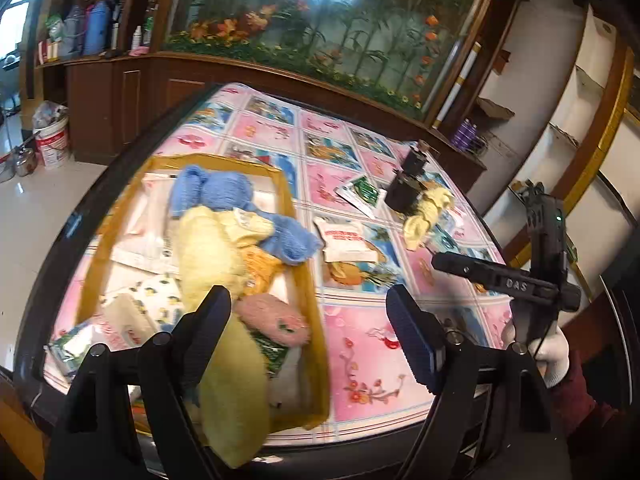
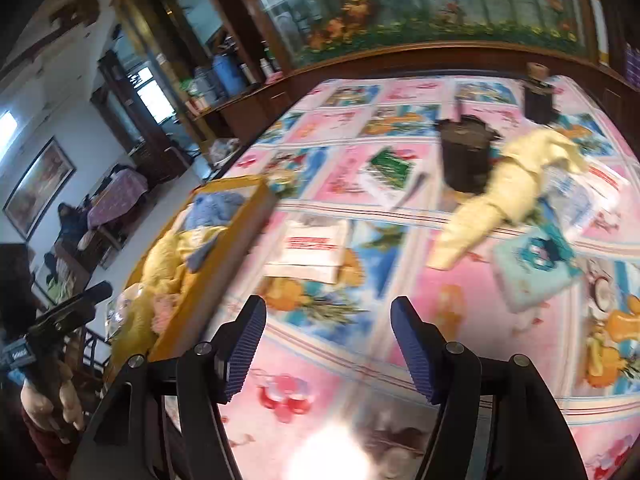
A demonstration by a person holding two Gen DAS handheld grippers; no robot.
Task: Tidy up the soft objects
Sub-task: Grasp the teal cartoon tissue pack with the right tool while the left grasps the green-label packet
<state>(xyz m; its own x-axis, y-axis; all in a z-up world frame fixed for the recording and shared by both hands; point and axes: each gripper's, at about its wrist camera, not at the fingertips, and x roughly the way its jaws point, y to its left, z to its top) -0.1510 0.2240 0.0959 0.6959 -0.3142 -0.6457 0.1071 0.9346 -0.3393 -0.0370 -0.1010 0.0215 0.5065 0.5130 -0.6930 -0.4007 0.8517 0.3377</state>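
A shallow cardboard box (image 1: 304, 280) holds a blue knit piece (image 1: 224, 192), yellow cloths (image 1: 208, 248) and a pink fuzzy item (image 1: 276, 320). One yellow cloth (image 1: 236, 392) hangs over the box's near edge beside my left finger. My left gripper (image 1: 312, 332) is open above the box's right rim, gripping nothing. Another yellow cloth (image 2: 500, 196) lies loose on the table against a black cylinder (image 2: 466, 156). My right gripper (image 2: 330, 340) is open and empty over the patterned tablecloth (image 2: 360, 360), well short of that cloth. The box (image 2: 224, 256) is to its left.
On the cloth lie a white packet with red print (image 2: 308, 248), a green packet (image 2: 388, 168) and a light blue pouch (image 2: 536, 268). A second dark object (image 2: 538, 96) stands at the far edge. Wooden cabinets and an aquarium (image 1: 320, 20) stand behind the table.
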